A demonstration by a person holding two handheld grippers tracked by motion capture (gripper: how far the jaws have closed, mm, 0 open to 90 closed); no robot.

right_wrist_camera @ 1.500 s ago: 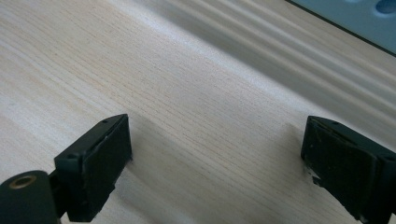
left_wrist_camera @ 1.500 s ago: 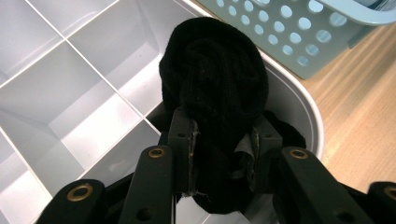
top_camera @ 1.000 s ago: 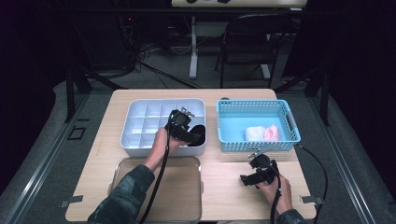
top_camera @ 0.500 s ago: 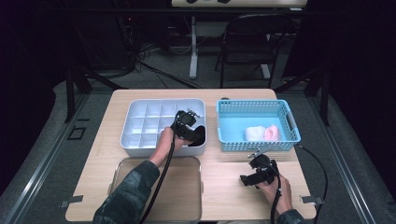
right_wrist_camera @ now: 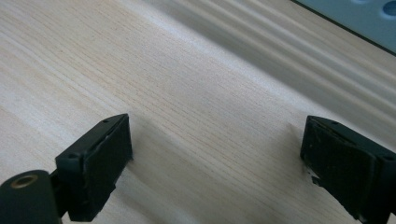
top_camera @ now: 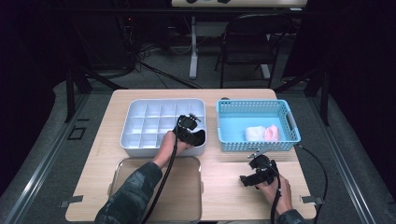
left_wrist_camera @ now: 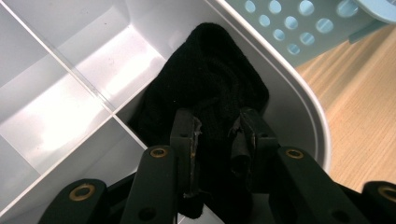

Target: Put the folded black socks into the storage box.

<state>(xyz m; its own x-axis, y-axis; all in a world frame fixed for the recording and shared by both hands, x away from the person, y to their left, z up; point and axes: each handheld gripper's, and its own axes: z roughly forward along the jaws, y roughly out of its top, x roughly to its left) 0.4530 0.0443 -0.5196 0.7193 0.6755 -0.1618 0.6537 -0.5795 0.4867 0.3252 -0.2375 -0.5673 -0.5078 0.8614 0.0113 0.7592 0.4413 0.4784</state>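
Dark floor and a folding chair lay behind the wooden counter [top_camera: 224, 193], where a white divider tray [top_camera: 140, 123] sat just beside a blue basket [top_camera: 258, 106]. Over the tray's near right corner compartment, the left hand-held gripper [left_wrist_camera: 217, 140] had just been closing its jaws, and its pads pinched a black sock [left_wrist_camera: 210, 88] that lay bunched in that compartment. Nearer the person, the right hand-held gripper [right_wrist_camera: 215, 172] hovered wide and empty above bare wood

Left gripper [top_camera: 195, 135] down in the white divided tray's [top_camera: 140, 122] near right compartment, on a black cloth [top_camera: 200, 138]; right gripper [top_camera: 246, 179] low over bare table [top_camera: 224, 186], before blue basket [top_camera: 259, 147].
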